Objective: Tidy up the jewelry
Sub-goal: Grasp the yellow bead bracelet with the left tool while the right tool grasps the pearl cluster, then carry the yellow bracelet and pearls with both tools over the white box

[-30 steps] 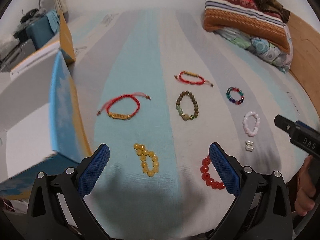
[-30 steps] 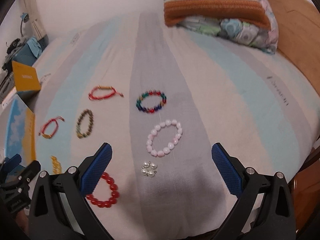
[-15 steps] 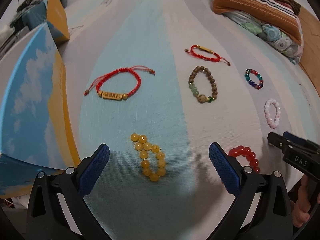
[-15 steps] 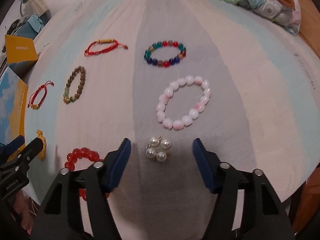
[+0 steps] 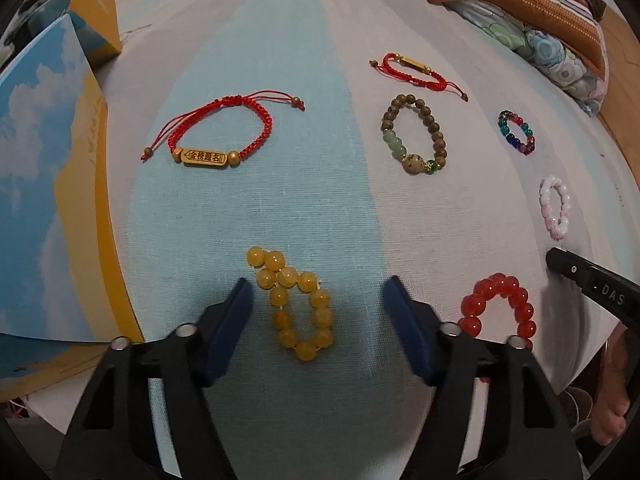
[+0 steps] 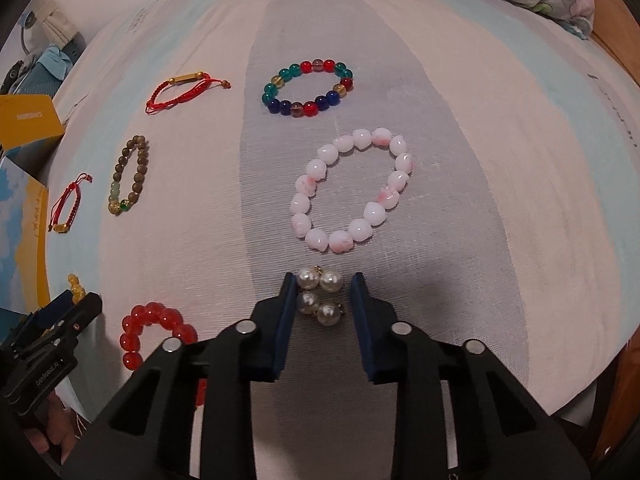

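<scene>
Right hand-held gripper narrowly brackets the pearl earrings; left hand-held gripper straddles the yellow bracelet, half-wide.

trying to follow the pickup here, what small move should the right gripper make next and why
Probably close the right gripper on the pearl cluster. Its jaws already stand on either side of the four pearls, low on the bedsheet, with small gaps showing on both sides, so nothing is gripped yet. The pink bracelet lies just beyond, clear of the jaws.
</scene>
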